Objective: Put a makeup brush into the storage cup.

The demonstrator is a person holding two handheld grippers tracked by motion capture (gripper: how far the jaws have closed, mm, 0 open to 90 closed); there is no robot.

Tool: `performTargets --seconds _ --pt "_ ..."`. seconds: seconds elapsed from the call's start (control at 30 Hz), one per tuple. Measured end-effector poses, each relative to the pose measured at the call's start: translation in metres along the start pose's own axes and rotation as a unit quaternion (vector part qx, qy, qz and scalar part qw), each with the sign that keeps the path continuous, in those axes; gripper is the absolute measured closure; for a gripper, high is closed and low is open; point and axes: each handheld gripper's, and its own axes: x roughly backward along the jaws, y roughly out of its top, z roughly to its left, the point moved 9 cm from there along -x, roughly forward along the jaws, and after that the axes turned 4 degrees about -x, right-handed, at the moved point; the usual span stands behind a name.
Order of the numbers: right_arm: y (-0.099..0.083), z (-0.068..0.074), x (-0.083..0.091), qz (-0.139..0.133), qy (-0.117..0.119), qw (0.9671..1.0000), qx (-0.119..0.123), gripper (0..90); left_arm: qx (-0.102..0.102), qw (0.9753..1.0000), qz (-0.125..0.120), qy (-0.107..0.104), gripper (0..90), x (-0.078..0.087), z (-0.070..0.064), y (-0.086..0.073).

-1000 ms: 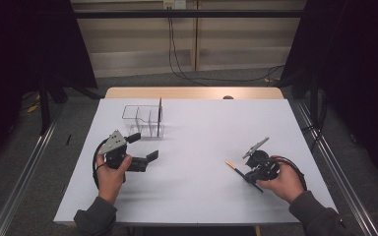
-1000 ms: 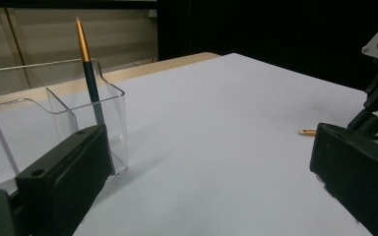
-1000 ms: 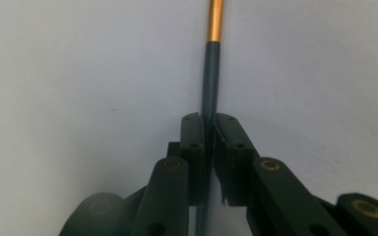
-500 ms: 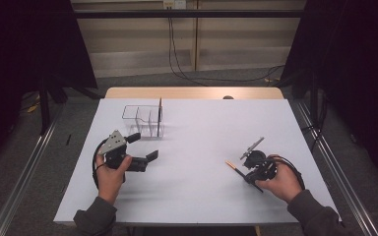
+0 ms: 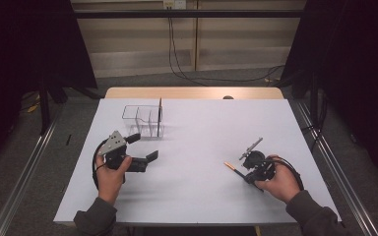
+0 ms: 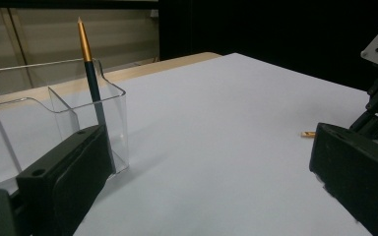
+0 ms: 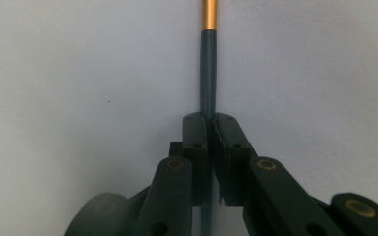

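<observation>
white table | grey floor (cables) | beige wall

Right gripper view cuts the pen off at the top edge, so its gold tip runs out of frame, and lower down the shaft disappears between the closed jaws. In the left gripper view the other pen's bottom end is behind the left jaw, and the clear organizer gets clipped at the left edge.

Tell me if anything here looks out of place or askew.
Nothing stands out. One pen stands in the clear organizer; the right gripper is shut on another pen low over the table; nothing spilled or damaged.
</observation>
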Motion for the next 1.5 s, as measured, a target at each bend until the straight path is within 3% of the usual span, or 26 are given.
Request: performTargets --seconds 0.53,0.87,1.03,1.3,1.37,1.43,1.5 --pt "-0.001 -0.002 0.002 -0.021 0.021 0.9995 -0.013 85.4 0.005 1.0 -0.001 -0.007 2.0 -0.004 -0.003 0.0" --pt "0.003 -0.011 0.011 -0.08 0.031 0.9954 -0.042 85.4 0.006 1.0 -0.001 -0.007 2.0 -0.004 -0.002 0.001" --pt "0.009 -0.012 0.016 -0.116 0.038 0.9906 -0.062 85.4 0.011 0.9999 -0.003 -0.004 2.0 -0.006 -0.002 0.001" --pt "0.019 -0.011 0.024 -0.169 0.04 0.9821 -0.074 85.4 0.012 0.9999 -0.003 -0.01 2.0 -0.008 -0.004 0.002" --pt "0.023 -0.011 0.025 -0.187 0.042 0.9788 -0.071 85.4 0.01 0.9999 -0.003 -0.012 2.0 -0.009 -0.004 0.002" --pt "0.024 -0.01 0.026 -0.191 0.041 0.9778 -0.075 85.4 0.018 0.9998 -0.007 -0.01 2.0 -0.01 -0.006 0.003" --pt "0.027 -0.009 0.027 -0.204 0.047 0.9756 -0.068 85.4 0.012 0.9999 -0.002 -0.011 2.0 -0.01 -0.005 0.002"
